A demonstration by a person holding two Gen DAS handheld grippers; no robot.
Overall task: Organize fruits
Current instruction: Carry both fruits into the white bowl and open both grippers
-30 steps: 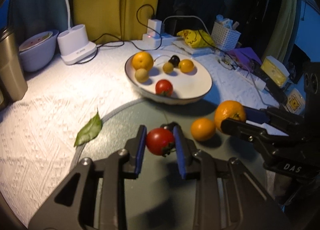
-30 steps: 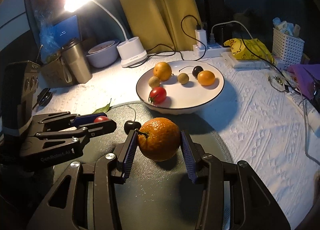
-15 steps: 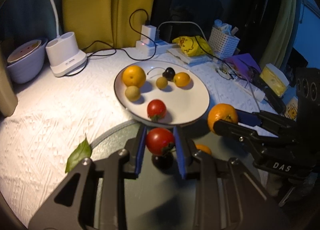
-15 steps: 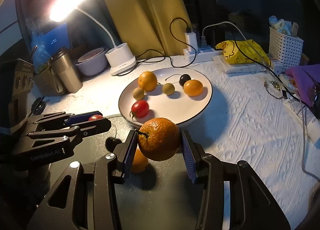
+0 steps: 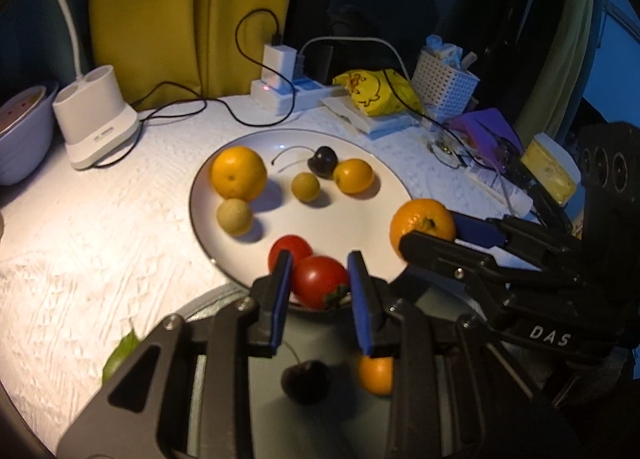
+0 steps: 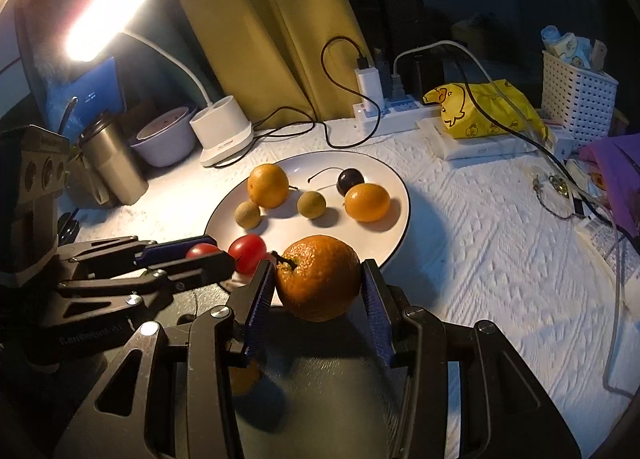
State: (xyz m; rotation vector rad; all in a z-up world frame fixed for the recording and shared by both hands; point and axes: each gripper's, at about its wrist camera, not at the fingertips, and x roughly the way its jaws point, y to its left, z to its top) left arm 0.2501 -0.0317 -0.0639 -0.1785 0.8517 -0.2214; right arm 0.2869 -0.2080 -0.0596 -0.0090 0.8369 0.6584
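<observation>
White textured cloth covers the desk under a bright lamp, and at its middle sits the plate (image 6: 402,195), already carrying several fruits. Over its near rim the left gripper (image 5: 320,287) is clenched on a tomato (image 5: 320,286), just beside another tomato (image 5: 289,250) on the plate. To its right, the right gripper (image 6: 318,291) grips a mandarin (image 6: 318,277), also at the near rim. Both loads lie just short of the plate's open near-right part, straight ahead of the jaws. A cherry (image 5: 306,381) and a small orange (image 5: 376,374) wait on the dark mat below, partly hidden by fingers.
</observation>
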